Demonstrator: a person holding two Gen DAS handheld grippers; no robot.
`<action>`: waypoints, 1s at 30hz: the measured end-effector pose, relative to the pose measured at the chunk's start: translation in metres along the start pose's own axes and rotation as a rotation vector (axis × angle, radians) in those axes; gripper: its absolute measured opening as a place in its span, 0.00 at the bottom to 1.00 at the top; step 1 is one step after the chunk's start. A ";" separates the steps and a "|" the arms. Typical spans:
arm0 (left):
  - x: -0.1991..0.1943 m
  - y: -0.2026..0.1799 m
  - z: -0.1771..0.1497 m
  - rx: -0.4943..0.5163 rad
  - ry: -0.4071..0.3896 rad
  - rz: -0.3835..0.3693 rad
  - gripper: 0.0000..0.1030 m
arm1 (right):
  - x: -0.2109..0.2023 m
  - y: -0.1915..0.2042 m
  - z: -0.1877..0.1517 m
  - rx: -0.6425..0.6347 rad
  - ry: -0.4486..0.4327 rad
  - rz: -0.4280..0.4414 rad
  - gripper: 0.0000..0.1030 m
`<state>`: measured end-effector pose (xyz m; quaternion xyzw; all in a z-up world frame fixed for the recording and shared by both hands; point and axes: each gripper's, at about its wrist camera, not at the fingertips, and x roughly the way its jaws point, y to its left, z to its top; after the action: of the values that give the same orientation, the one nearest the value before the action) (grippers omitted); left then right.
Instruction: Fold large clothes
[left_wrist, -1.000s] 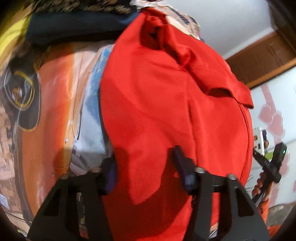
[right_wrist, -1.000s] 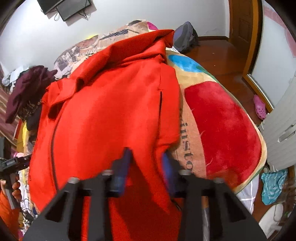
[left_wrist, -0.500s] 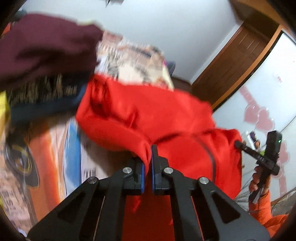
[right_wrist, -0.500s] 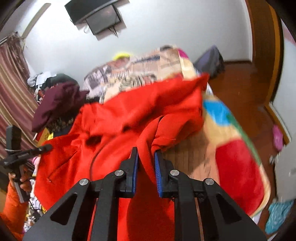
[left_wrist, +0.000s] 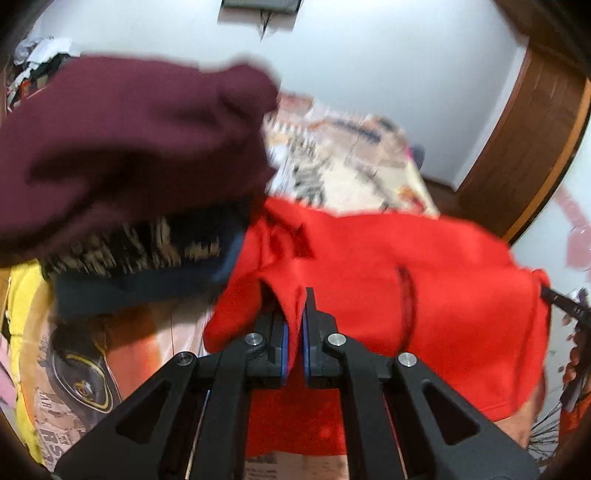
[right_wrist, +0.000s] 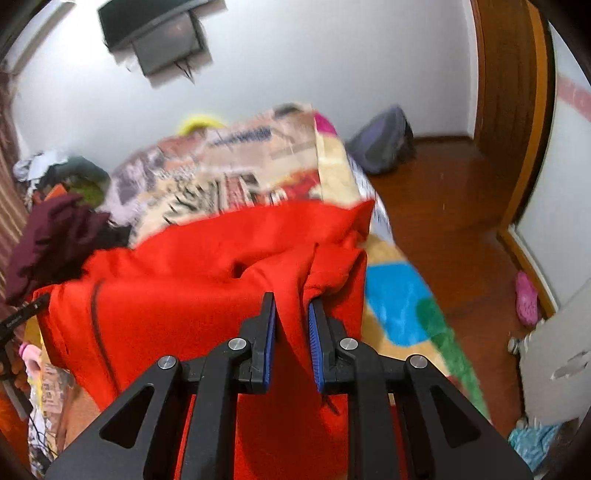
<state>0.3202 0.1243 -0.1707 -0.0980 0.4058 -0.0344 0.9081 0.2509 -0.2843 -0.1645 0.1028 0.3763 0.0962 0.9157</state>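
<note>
A large red jacket (left_wrist: 424, 280) with a dark zip lies across a bed covered by a colourful printed blanket (left_wrist: 354, 162). My left gripper (left_wrist: 294, 317) is shut on a fold of the red fabric at the jacket's near left corner. In the right wrist view the red jacket (right_wrist: 177, 291) is bunched and lifted, and my right gripper (right_wrist: 291, 314) is shut on a thicker fold at its near right corner. The lifted near edge is doubled over toward the far part of the jacket. Both views are blurred by motion.
A maroon garment (left_wrist: 122, 147) tops a stack of folded clothes (left_wrist: 140, 273) at the left of the bed. A dark bag (right_wrist: 384, 144) lies on the wooden floor (right_wrist: 454, 221) by the door. A hand (right_wrist: 16, 360) shows at the left edge.
The left gripper went from open around the hem to shut on it. Both grippers have lifted the jacket's near edge and carried it toward the far side of the bed, tilting the views upward.
</note>
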 end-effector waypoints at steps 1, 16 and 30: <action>0.009 0.003 -0.005 0.000 0.020 0.003 0.06 | 0.008 -0.003 -0.001 0.008 0.017 0.004 0.15; -0.002 0.024 -0.023 0.041 0.049 0.110 0.61 | -0.022 -0.009 -0.007 -0.060 0.055 -0.043 0.36; -0.013 0.052 -0.077 -0.060 0.171 0.013 0.61 | -0.025 -0.023 -0.059 -0.029 0.143 -0.115 0.51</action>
<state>0.2537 0.1655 -0.2218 -0.1192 0.4831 -0.0244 0.8671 0.1937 -0.3054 -0.1947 0.0607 0.4447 0.0561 0.8919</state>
